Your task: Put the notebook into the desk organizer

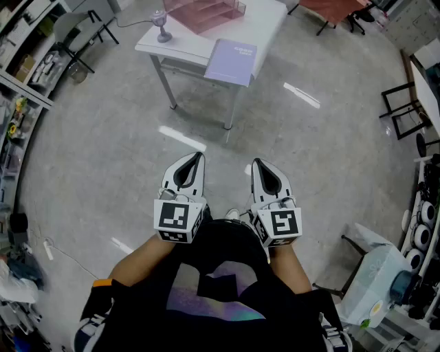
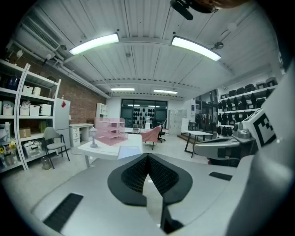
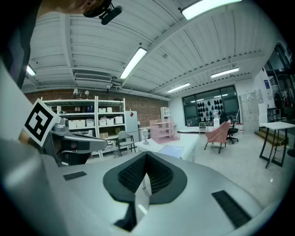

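Observation:
A lilac notebook [image 1: 232, 62] lies at the near corner of a white table [image 1: 181, 45], overhanging the edge a little. A pink tiered desk organizer [image 1: 206, 12] stands behind it on the same table; it is also the pink organizer [image 2: 109, 130] in the left gripper view and the pink organizer [image 3: 162, 130] in the right gripper view. My left gripper [image 1: 198, 157] and right gripper [image 1: 256, 163] are held side by side in front of my body, well short of the table. Both are shut with nothing between the jaws.
A small grey lamp [image 1: 160, 27] stands on the table's left end. Shelving [image 1: 20, 82] and a grey chair [image 1: 72, 31] line the left. Black stands [image 1: 402, 110] and a white device [image 1: 375, 278] sit at the right. A pink-draped chair [image 2: 152, 134] stands beyond the table.

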Motion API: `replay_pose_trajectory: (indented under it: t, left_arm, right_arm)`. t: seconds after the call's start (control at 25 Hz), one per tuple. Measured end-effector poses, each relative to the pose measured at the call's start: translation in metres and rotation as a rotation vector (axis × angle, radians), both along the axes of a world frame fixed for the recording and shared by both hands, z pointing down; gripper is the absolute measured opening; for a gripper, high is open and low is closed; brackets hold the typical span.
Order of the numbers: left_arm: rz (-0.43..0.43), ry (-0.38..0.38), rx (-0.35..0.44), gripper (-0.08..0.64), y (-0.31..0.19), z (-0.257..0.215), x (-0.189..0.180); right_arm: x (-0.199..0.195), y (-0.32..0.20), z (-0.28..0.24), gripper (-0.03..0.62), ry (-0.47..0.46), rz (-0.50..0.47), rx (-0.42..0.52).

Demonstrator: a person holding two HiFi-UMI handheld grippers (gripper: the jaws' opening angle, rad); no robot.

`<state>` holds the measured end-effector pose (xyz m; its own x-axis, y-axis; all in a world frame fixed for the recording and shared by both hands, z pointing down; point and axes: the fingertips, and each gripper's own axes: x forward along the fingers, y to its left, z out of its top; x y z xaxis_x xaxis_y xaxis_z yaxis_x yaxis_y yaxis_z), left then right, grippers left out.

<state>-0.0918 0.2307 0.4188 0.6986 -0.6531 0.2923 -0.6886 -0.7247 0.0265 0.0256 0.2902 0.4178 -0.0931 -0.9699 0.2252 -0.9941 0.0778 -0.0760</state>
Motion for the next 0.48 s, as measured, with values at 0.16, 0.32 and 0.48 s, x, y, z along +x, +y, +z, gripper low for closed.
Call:
replay_pose_trajectory:
  t: [0.16, 0.32, 0.48]
  left_arm:
    - [0.008, -0.005, 0.010, 0.009, -0.005, -0.001, 0.002]
    - [0.014, -0.010, 0.011, 0.009, -0.013, -0.002, 0.004]
    - [0.021, -0.011, 0.002, 0.009, -0.023, 0.001, 0.005]
  right_arm:
    - [0.002, -0.008, 0.001, 0.015, 0.002, 0.009, -0.002]
    - [0.004, -0.016, 0.004, 0.015, -0.002, 0.021, -0.011]
    - [0.008, -0.027, 0.007, 0.015, -0.013, 0.043, -0.021]
